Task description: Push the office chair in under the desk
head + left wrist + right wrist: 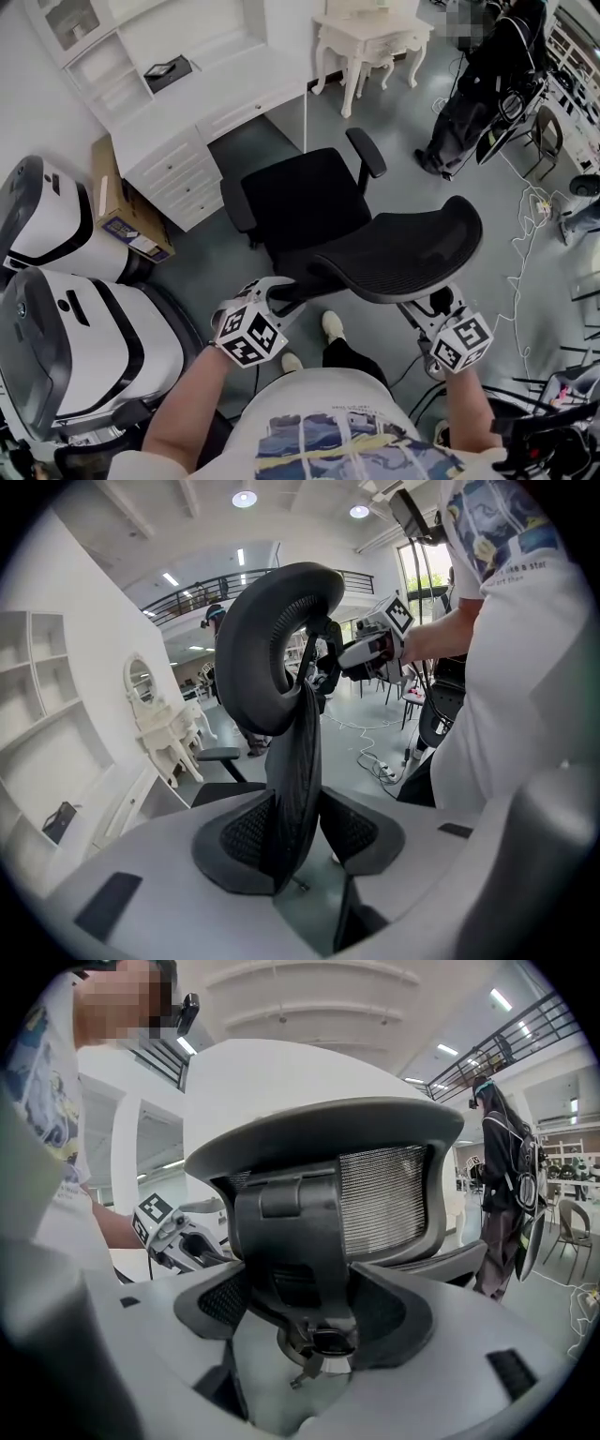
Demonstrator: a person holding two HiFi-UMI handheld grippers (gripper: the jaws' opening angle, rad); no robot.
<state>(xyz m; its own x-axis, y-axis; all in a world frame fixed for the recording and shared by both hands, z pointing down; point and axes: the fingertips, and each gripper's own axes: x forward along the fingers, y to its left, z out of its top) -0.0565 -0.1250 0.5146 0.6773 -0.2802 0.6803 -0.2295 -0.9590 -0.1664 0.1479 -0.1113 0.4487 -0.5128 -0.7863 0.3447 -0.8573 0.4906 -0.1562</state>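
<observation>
Person is standing right behind the office chair (309,202) and taking it by the backrest (403,248) with both tools. My read: it's the tallest, stiffest handle on it, and a hold on each side should be keeping the chair from yawing off line during the push. The seat is pointing away from the grippers, toward the gap under the white desk (244,84). The desk is lying beyond the chair, slightly to the left-gripper side. The chair is sitting well short of it, with nothing tucked under yet.

Left gripper (300,832): jaws partway closed, clamping the thin mesh side edge of the backrest. The edge is running straight up between the pads (239,836), and both look to be in contact.

Right gripper (309,1307): jaws standing fairly wide, gripping the dark plastic rear spine (295,1232) of the backrest, with a pad bearing on each flank. A small metal fitting is sitting just under the spine, deep between the jaws.

Each gripper is showing up past the backrest in the other's view — they are bracketing it from opposite sides.
</observation>
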